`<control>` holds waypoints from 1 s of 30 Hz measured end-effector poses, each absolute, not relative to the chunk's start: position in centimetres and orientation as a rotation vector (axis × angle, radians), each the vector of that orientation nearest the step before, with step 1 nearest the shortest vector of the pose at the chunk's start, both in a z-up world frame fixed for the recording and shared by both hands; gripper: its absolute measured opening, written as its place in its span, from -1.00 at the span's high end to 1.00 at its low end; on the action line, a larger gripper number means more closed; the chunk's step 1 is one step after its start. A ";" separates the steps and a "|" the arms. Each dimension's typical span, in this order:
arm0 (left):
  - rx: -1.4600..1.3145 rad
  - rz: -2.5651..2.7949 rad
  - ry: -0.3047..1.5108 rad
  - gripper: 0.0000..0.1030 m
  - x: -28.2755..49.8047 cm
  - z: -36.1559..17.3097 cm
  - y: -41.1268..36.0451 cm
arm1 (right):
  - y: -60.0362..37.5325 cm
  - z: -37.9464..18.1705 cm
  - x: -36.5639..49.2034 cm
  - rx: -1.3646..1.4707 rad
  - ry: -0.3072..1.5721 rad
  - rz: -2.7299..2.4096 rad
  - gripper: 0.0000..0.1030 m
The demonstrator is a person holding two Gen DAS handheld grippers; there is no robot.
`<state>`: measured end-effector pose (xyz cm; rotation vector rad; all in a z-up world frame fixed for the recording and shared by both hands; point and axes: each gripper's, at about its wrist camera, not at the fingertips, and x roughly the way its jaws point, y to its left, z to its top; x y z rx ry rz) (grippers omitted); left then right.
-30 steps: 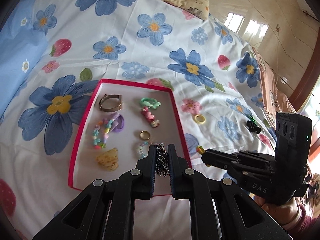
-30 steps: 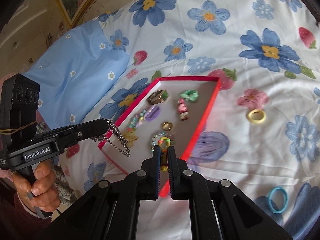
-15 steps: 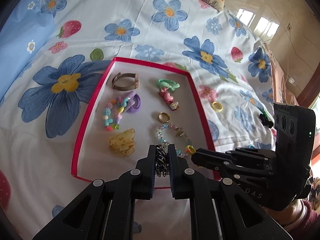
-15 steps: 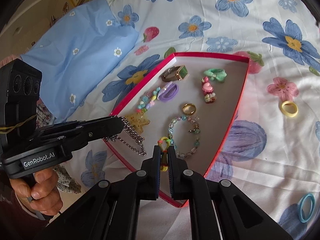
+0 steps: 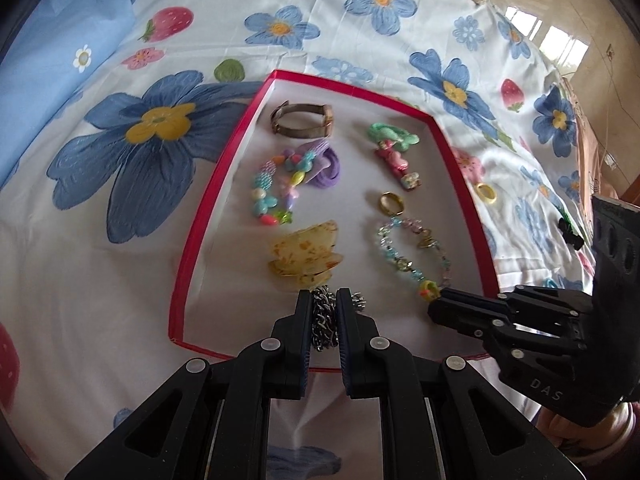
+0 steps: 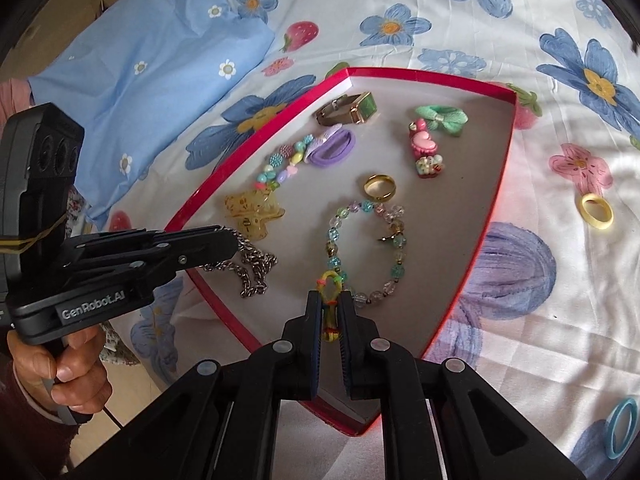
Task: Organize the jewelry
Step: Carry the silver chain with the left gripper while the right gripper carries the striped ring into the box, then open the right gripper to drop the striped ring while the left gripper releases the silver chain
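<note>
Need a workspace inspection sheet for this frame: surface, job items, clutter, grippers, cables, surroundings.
Surface: white bedsheet with blue flowers and strawberries, wrinkled.
Job's things: red-rimmed shallow tray holding a gold-cased watch, pastel bead bracelet, purple hair tie, green bow, pink charm clip, gold ring, amber hair claw, clear bead bracelet.
Clutter: yellow ring-shaped hair tie and blue hair tie on the sheet, outside the tray.
Grippers: left gripper shut on silver chain; right gripper shut on multicoloured loop band.
Cables: nothing seen.
Surroundings: light blue pillow, tiled floor.
</note>
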<state>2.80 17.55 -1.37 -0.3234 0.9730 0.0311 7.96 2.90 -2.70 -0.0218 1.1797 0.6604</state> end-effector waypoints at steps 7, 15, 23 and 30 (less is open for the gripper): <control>-0.335 0.038 0.976 0.78 2.9 -1.9 17.8 | 2.9 -2.9 7.9 -0.030 1.181 0.663 0.83; -0.328 0.044 0.977 0.71 2.8 -1.8 17.7 | 2.9 -2.9 7.9 -0.025 1.183 0.666 0.76; -0.320 0.055 0.969 0.62 2.2 -1.3 17.6 | 3.0 -2.3 7.6 -0.008 1.166 0.678 0.48; -0.310 0.063 0.955 0.38 1.5 -0.4 17.5 | 1.7 -0.9 7.3 0.022 1.124 0.655 0.34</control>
